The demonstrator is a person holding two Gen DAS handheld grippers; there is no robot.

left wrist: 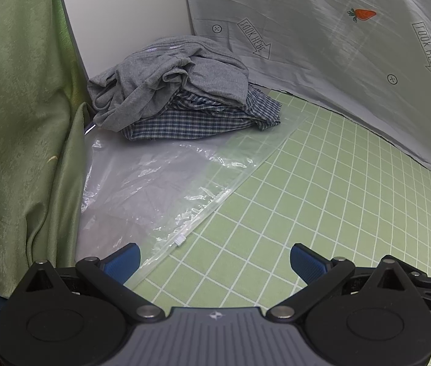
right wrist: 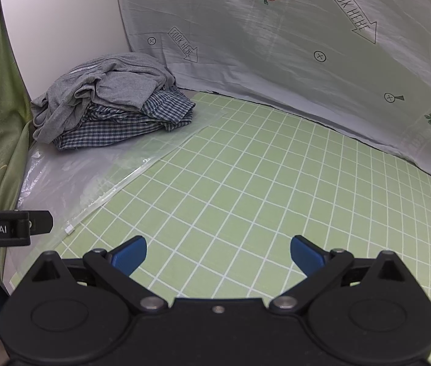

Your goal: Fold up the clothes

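Clothes sit piled at the upper left of both views: a grey zip garment point(left wrist: 166, 79) crumpled on top of a blue checked shirt point(left wrist: 203, 119), both resting on the far end of a clear plastic bag point(left wrist: 154, 183) that lies flat on the green gridded surface point(left wrist: 322, 183). The left gripper point(left wrist: 215, 262) and right gripper point(right wrist: 218, 253) hover low in frame with fingers spread wide, holding nothing. A grey carrot-print sheet point(right wrist: 276, 45) hangs behind; green cloth point(left wrist: 17, 122) drapes at left.
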